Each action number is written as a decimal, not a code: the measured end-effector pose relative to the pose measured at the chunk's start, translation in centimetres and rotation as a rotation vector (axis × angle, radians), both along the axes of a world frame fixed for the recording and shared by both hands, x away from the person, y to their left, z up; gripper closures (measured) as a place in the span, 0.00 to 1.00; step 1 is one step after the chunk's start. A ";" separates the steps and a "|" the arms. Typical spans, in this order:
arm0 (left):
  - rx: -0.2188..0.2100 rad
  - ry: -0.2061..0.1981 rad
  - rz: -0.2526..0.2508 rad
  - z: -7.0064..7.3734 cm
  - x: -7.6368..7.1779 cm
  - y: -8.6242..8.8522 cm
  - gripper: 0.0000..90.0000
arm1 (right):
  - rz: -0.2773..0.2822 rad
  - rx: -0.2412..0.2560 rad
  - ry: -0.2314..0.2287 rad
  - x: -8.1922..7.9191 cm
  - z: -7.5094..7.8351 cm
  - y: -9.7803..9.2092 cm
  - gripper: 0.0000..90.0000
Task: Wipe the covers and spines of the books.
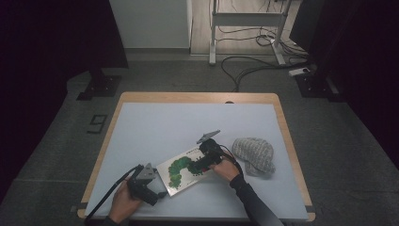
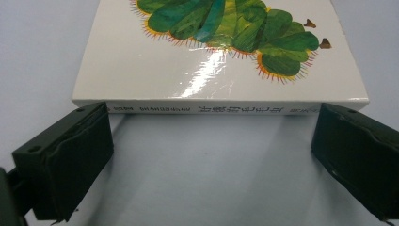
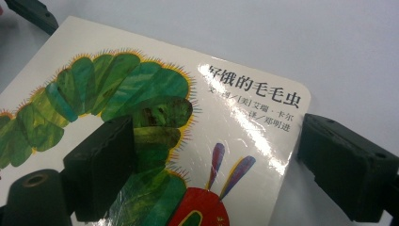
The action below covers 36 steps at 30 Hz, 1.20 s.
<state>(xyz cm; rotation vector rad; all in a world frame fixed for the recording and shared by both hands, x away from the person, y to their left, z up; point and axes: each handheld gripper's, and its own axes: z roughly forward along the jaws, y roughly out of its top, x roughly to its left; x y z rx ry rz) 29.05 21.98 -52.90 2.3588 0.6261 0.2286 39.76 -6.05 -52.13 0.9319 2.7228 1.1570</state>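
Left gripper (image 1: pixel 159 192): jaws wide, flanking book (image 1: pixel 181 172) spine at 6 o'clock.
Right gripper (image 3: pixel 207 155): jaws wide, straddling cover's 3 o'clock edge.
Risk: glossy book may skid if pinched unevenly.

the book (image 1: pixel 181 173) lies flat on the table (image 1: pixel 141 127), near its front edge. the cloth (image 1: pixel 254 154) sits just to its right. the left gripper (image 1: pixel 157 193) is at the book's left end, the right gripper (image 1: pixel 200 165) over its right end.
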 end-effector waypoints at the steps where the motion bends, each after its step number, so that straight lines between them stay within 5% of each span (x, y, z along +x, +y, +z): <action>1: 0.000 0.000 0.000 0.0 0.0 0.0 0.00 | -0.004 0.003 0.009 0.0 0.0 0.0 0.13; 5: 0.000 0.000 0.000 0.0 0.0 0.0 0.00 | -0.018 0.047 0.049 0.3 0.2 -0.3 0.13; 16: 0.001 0.000 -0.001 0.0 0.0 0.0 0.00 | -0.053 0.167 0.073 0.0 1.8 -1.3 0.13; 22: 0.000 0.000 0.000 0.0 0.0 0.0 0.00 | -0.013 0.226 0.131 -0.8 1.9 -1.8 0.14; 26: 0.000 -0.001 0.000 0.0 0.0 0.0 0.00 | 0.007 0.170 0.091 -1.4 1.9 -1.5 0.14; 36: 0.001 -0.001 0.000 0.0 0.0 0.0 0.00 | 0.137 0.092 0.111 -1.5 2.4 -2.2 0.20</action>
